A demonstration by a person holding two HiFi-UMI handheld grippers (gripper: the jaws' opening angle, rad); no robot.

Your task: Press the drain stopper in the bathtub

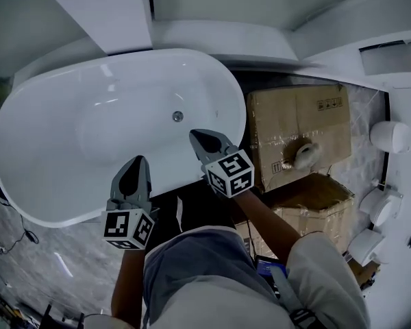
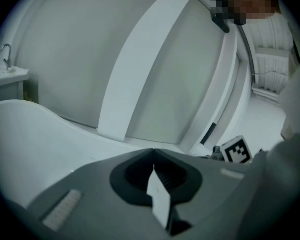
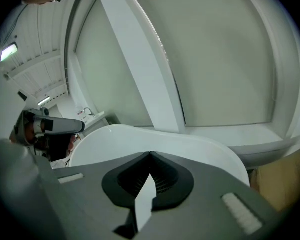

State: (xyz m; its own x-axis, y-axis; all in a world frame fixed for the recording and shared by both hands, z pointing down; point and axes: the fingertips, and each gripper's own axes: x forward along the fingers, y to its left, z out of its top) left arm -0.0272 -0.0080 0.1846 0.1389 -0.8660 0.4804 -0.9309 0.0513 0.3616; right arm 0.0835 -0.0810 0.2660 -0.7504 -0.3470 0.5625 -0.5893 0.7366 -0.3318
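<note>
- We see the left tongs (image 1: 138,162) fully closed, tips together, holding nothing, over the near rim of the bathtub (image 1: 55,204).
- The right tongs (image 1: 197,136) are closed and empty too.
- The drain stopper (image 1: 177,116) sits on the tub floor, apart from both.

The bathtub (image 1: 61,163) lies open from above, and its smooth basin gives a free way down to the drain stopper (image 1: 177,116). The left gripper (image 1: 140,160) and right gripper (image 1: 194,134), both closed, hang over the near rim. Cardboard boxes (image 1: 298,125) crowd the floor just right of the tub. A white panel (image 1: 103,12) rises at its far edge.
</note>
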